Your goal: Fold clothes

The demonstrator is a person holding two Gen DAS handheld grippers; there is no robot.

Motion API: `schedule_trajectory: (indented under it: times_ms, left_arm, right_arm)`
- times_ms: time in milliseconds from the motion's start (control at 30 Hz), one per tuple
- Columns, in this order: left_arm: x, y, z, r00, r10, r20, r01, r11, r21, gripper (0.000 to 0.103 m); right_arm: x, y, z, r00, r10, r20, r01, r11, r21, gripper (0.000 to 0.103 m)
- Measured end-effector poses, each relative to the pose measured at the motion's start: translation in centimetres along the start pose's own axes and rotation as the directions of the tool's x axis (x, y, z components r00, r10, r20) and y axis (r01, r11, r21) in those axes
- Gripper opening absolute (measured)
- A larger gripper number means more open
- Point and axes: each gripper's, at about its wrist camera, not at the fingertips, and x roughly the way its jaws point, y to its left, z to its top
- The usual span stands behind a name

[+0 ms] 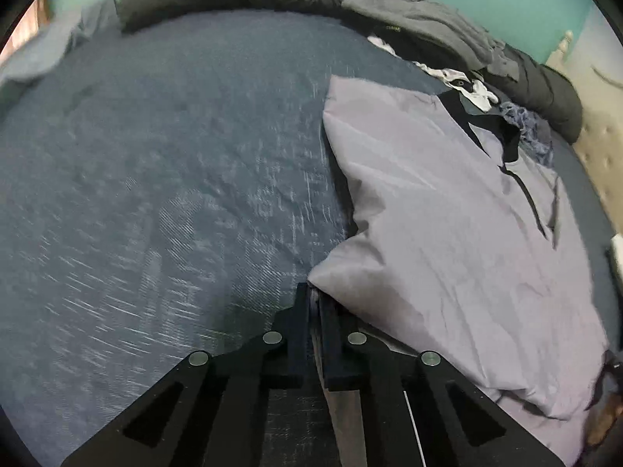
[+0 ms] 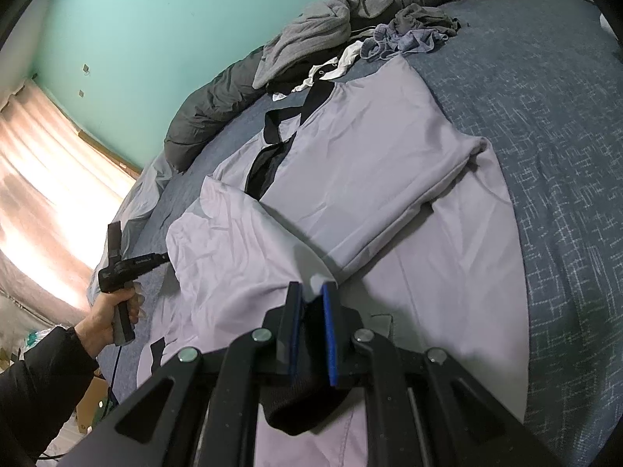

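I had the lilac shirt [image 2: 389,179] spread on the blue bedspread [image 2: 545,124], 1 sleeve already folded across its chest. My right gripper [image 2: 311,295] pinched the near edge, cloth and black trim caught between its narrow jaws. My left gripper [image 1: 313,299] was closed at the shirt's left corner, seemingly nipping fabric. I judged the folding barely half done; a heap of unfolded clothes [image 2: 350,27] waited at the far side.

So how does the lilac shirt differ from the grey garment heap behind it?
The lilac shirt lies spread flat on the bed with one side folded inward; the grey garment heap is crumpled and unsorted. The shirt is pale with black trim; the heap is dark grey. Both rest on the blue bedcover.
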Motion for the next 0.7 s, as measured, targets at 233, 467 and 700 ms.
schedule_trajectory:
  times_ms: [233,467,700]
  left_arm:
    - [1.6,-0.2,-0.1,0.998,0.059,-0.018,-0.058,0.998,0.025,0.004]
    - [-0.3,2.2,-1.8,0.997,-0.066,-0.027,0.064,0.995,-0.075,0.008]
    - [-0.6,2.9,-4.0,0.98,-0.188,-0.068,0.179,0.976,-0.124,0.008]
  right_arm:
    - [0.2,-0.2,0.1,1.0,0.001,-0.006,-0.001,1.0,-0.002,0.01]
    - [-0.1,-0.7,0.2,1.0,0.003,0.007,-0.003,1.0,0.014,0.01]
    - [-0.1,-0.4,0.0,1.0,0.001,0.009,-0.001,1.0,0.014,0.01]
